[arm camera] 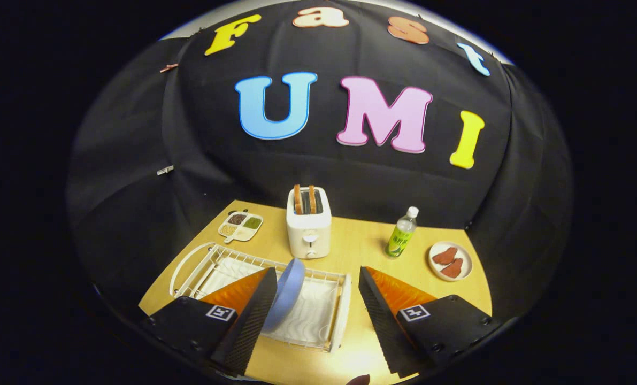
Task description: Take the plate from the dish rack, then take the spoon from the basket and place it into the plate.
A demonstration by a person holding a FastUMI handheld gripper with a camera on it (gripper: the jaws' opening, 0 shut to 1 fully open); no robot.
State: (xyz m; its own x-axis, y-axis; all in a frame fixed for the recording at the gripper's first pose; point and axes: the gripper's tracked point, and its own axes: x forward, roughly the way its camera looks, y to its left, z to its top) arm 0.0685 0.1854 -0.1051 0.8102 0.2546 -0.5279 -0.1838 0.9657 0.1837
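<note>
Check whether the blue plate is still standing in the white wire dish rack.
Yes: the round blue plate stands on edge inside the white wire dish rack, beside the open tongs' left finger.

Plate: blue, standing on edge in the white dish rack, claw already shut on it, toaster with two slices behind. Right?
One thing is off: the claw is not shut on the plate. In the gripper view its fingers stand wide apart, and the plate sits by the left finger. The rest holds: blue plate on edge in the white dish rack, toaster with two slices behind.
</note>
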